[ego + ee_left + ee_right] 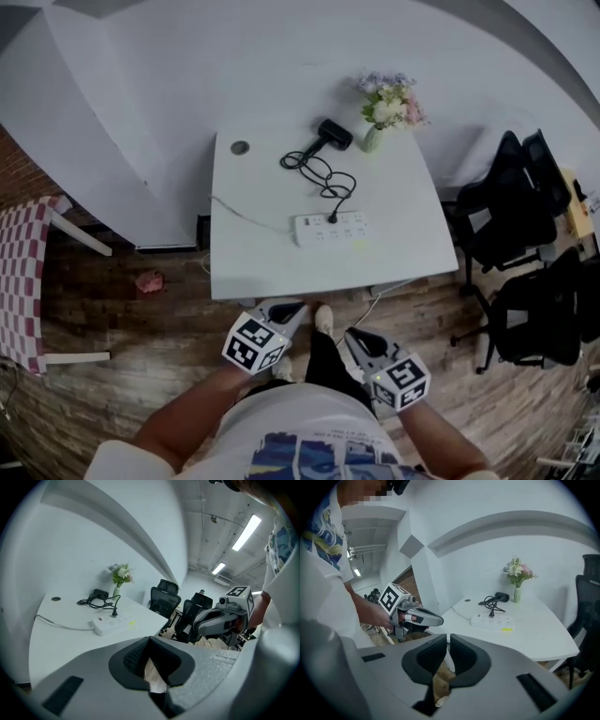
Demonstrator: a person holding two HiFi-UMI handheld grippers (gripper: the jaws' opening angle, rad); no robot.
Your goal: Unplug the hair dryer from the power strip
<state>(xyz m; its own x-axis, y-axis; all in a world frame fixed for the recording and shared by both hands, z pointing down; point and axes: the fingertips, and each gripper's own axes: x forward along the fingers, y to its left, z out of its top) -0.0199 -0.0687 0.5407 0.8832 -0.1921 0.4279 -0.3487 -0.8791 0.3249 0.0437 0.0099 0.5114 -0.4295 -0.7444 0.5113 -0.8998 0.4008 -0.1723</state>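
Note:
A white power strip (333, 228) lies near the front of the white table (262, 262). A black plug (332, 218) sits in it. Its coiled black cord (319, 172) runs back to the black hair dryer (334, 134) lying at the far side. Both grippers are held short of the table's front edge, over the floor. My left gripper (298, 307) is shut and empty, its pads meeting at the tips (150, 641). My right gripper (351, 335) holds nothing and shows a narrow slit between its jaws (447, 639). The strip (112, 624) (492, 621) lies well ahead of both.
A vase of flowers (387, 111) stands at the table's far right corner, and a round grommet (240, 147) is at the far left. The strip's white cable (246, 217) trails left off the table. Black office chairs (511, 202) stand to the right, a checked chair (23, 281) to the left.

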